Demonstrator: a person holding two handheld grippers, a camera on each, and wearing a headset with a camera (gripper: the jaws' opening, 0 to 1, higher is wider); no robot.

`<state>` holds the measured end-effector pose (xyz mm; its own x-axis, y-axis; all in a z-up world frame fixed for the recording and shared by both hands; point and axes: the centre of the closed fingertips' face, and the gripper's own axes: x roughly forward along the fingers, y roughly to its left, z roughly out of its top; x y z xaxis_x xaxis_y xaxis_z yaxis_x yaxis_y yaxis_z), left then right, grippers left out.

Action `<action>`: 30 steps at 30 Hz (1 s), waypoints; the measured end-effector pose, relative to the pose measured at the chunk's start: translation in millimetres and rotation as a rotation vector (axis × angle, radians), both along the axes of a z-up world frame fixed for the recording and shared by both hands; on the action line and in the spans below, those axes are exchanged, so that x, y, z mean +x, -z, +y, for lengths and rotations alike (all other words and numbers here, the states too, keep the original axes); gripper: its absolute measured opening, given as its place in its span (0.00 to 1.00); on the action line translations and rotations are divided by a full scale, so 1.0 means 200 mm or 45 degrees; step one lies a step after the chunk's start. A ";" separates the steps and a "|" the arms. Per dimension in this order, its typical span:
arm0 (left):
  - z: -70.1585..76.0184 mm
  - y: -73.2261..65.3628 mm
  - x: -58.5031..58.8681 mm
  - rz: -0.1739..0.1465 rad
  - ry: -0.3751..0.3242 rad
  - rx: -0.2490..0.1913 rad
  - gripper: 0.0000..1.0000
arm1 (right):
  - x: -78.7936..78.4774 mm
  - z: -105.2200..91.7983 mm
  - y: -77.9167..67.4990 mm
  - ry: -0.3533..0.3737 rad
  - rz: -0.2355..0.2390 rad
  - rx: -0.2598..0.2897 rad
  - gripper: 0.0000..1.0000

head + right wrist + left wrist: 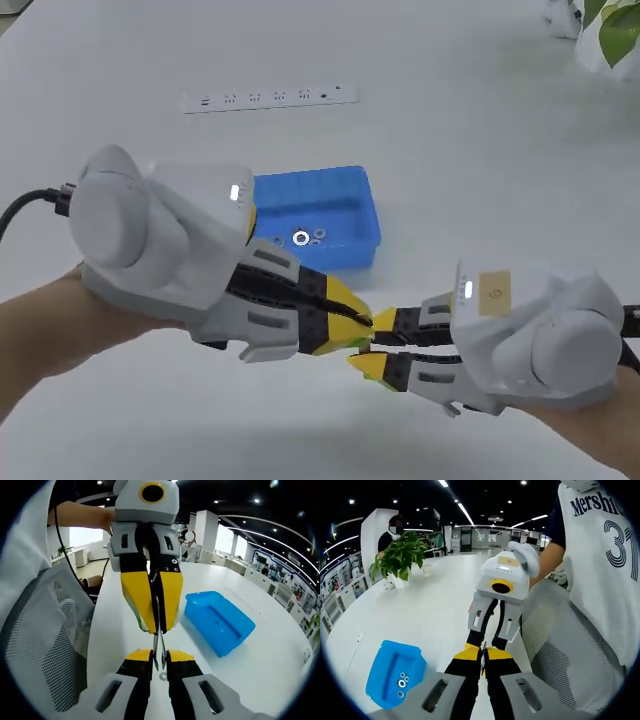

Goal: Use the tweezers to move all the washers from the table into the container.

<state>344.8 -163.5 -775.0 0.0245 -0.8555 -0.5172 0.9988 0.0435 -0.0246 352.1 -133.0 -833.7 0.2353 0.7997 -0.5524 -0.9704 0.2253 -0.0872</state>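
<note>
Where tips meet: left claw [355, 328] and right claw [378, 345] nose to nose above the white table [480, 150], toward its near edge.
Left claw: yellow-tipped jaws pressed together on the thin metal tweezers [158, 630], pinching the upper end.
Right claw: jaws nearly together, flanking the tweezers' prongs; actual contact impossible to tell.
Tweezers: spanning from one claw to the other, prongs aimed down at the table.
Loose washer: one small metal ring washer [163, 676] flat on the table, seen between the right claw's jaws just past the tweezers' tips.
Container: blue rectangular plastic container [330, 190] on the table beyond the claws, toward the middle; several washers [302, 237] lying inside.
Far edge: flat white power strip [268, 97].
Far right corner: green leafy plant [615, 35].
</note>
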 end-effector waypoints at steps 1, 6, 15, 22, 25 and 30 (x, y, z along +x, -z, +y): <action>0.00 0.01 0.00 0.013 0.003 -0.001 0.06 | 0.00 0.00 0.00 0.002 0.001 -0.002 0.12; -0.02 0.03 0.00 0.034 0.009 -0.003 0.07 | 0.00 -0.02 0.03 0.003 0.006 -0.020 0.12; -0.04 0.05 0.01 0.048 0.016 0.004 0.07 | 0.02 -0.04 0.05 0.021 0.023 -0.015 0.12; -0.04 0.07 0.01 0.057 0.017 0.012 0.07 | 0.02 -0.04 0.06 0.016 0.037 -0.016 0.12; -0.04 0.07 0.01 0.061 0.017 0.018 0.07 | 0.01 -0.04 0.07 0.014 0.042 -0.014 0.12; -0.04 0.08 0.02 0.060 0.015 0.019 0.07 | 0.01 -0.03 0.07 0.017 0.041 -0.014 0.12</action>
